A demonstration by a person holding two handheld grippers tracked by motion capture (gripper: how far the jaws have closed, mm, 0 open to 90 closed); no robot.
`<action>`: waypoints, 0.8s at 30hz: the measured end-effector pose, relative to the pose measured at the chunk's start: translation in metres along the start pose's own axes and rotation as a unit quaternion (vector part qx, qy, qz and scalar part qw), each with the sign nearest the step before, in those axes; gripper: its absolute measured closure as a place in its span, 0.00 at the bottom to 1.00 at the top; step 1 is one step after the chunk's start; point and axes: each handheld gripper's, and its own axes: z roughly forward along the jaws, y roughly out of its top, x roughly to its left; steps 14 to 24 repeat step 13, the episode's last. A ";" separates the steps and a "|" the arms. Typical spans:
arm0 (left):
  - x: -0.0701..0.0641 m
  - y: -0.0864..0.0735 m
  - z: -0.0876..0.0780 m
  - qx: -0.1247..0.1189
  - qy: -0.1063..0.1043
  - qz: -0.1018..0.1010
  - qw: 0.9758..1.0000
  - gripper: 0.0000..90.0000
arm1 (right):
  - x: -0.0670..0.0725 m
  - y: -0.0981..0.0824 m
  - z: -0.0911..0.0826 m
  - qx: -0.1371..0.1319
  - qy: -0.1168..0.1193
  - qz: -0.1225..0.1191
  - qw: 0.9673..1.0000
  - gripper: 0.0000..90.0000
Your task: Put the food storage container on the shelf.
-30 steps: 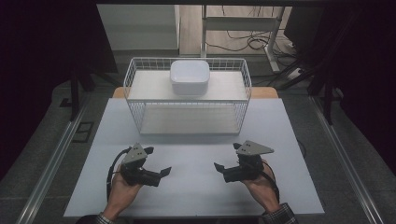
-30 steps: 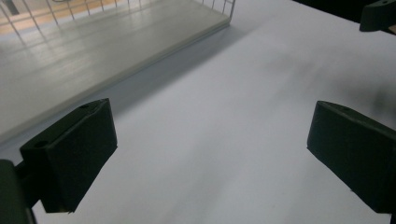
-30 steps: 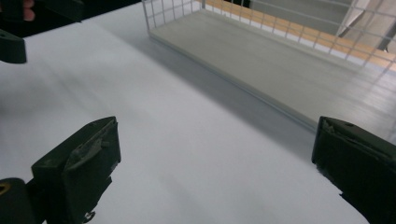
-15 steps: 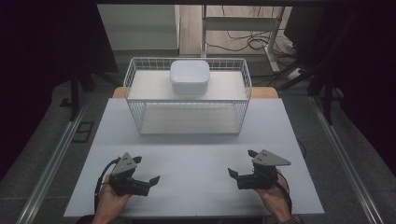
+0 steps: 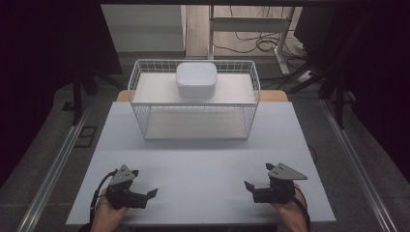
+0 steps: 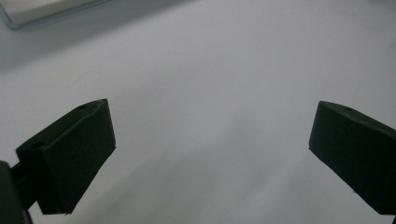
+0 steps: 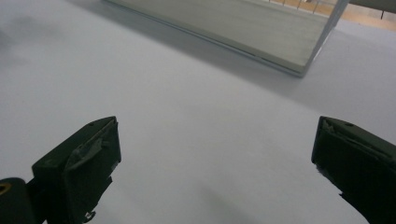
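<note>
A white wire basket rack point(image 5: 194, 130) stands at the far middle of the white table point(image 5: 203, 159), with a white rectangular bowl point(image 5: 196, 79) on its upper shelf. My left gripper point(image 5: 151, 193) rests near the front left edge, held by a hand, its jaws open and empty. Near the front right edge my right gripper point(image 5: 249, 187) is also open with nothing between its jaws. In the left gripper view the gripper point(image 6: 210, 158) looks onto bare table. In the right gripper view the gripper point(image 7: 215, 163) faces the rack's lower shelf board point(image 7: 243, 32) some way off.
The table's front edge lies just under both hands. Metal rails point(image 5: 53, 164) run along the floor on either side. Behind the table stand a desk frame and cables point(image 5: 251, 41), with dark curtains at both sides.
Both grippers have drawn back toward the table's front edge and moved outward, left to the left and right to the right. Both stayed open.
</note>
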 end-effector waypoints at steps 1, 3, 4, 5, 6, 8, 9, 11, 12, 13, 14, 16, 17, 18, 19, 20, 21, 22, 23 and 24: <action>0.000 -0.001 0.001 0.002 0.002 0.000 1.000 0.00 | 0.000 -0.002 0.000 0.004 0.001 0.004 1.000 0.01; 0.000 -0.001 0.002 0.008 0.005 0.003 1.000 0.00 | -0.001 -0.006 0.001 0.012 0.002 0.010 1.000 0.01; 0.000 -0.002 0.003 0.012 0.005 0.003 1.000 0.00 | -0.002 -0.007 0.002 0.019 0.003 0.012 1.000 0.01; 0.000 -0.002 0.005 0.016 0.002 0.001 1.000 0.00 | -0.002 -0.008 0.003 0.026 0.004 0.014 1.000 0.01; 0.001 -0.003 0.007 0.022 0.001 0.002 1.000 0.00 | -0.002 -0.009 0.005 0.033 0.004 0.015 0.999 0.01; 0.001 -0.004 0.010 0.036 -0.001 0.001 0.999 0.00 | -0.003 -0.011 0.009 0.048 0.005 0.021 0.999 0.01; 0.001 -0.004 0.011 0.042 -0.001 0.002 0.999 0.00 | -0.003 -0.013 0.011 0.057 0.006 0.024 0.998 0.01; 0.001 -0.005 0.013 0.048 0.000 0.004 0.999 0.00 | -0.004 -0.014 0.013 0.069 0.005 0.025 0.997 0.01; 0.001 -0.004 0.013 0.051 -0.001 0.006 0.999 0.00 | -0.004 -0.015 0.014 0.073 0.004 0.027 0.997 0.01; 0.000 -0.004 0.014 0.052 0.001 0.006 0.999 0.00 | -0.004 -0.015 0.015 0.075 0.004 0.027 0.997 0.01; 0.000 -0.004 0.014 0.052 0.001 0.006 0.999 0.00 | -0.004 -0.015 0.015 0.075 0.004 0.027 0.997 0.01; 0.000 -0.004 0.014 0.052 0.001 0.006 0.999 0.00 | -0.004 -0.015 0.015 0.075 0.004 0.027 0.997 0.01; 0.000 -0.004 0.014 0.052 0.001 0.006 0.999 0.00 | -0.004 -0.015 0.015 0.075 0.004 0.027 0.997 0.01; 0.000 -0.004 0.014 0.052 0.001 0.006 0.999 0.00 | -0.004 -0.015 0.015 0.075 0.004 0.027 0.997 0.01; 0.000 -0.004 0.014 0.052 0.001 0.006 0.999 0.00 | -0.004 -0.015 0.015 0.075 0.004 0.027 0.997 0.01; 0.000 -0.004 0.014 0.052 0.001 0.006 0.999 0.00 | -0.004 -0.015 0.015 0.075 0.004 0.027 0.997 0.01; 0.000 -0.004 0.014 0.052 0.001 0.006 0.999 0.00 | -0.004 -0.015 0.015 0.075 0.004 0.027 0.997 0.01; 0.000 -0.004 0.014 0.052 0.001 0.006 0.999 0.00 | -0.004 -0.015 0.015 0.075 0.004 0.027 0.997 0.01; 0.000 -0.004 0.014 0.052 0.001 0.006 0.999 0.00 | -0.004 -0.015 0.015 0.075 0.004 0.027 0.997 0.01; 0.000 -0.004 0.014 0.052 0.001 0.006 0.999 0.00 | -0.004 -0.015 0.015 0.075 0.004 0.027 0.997 0.01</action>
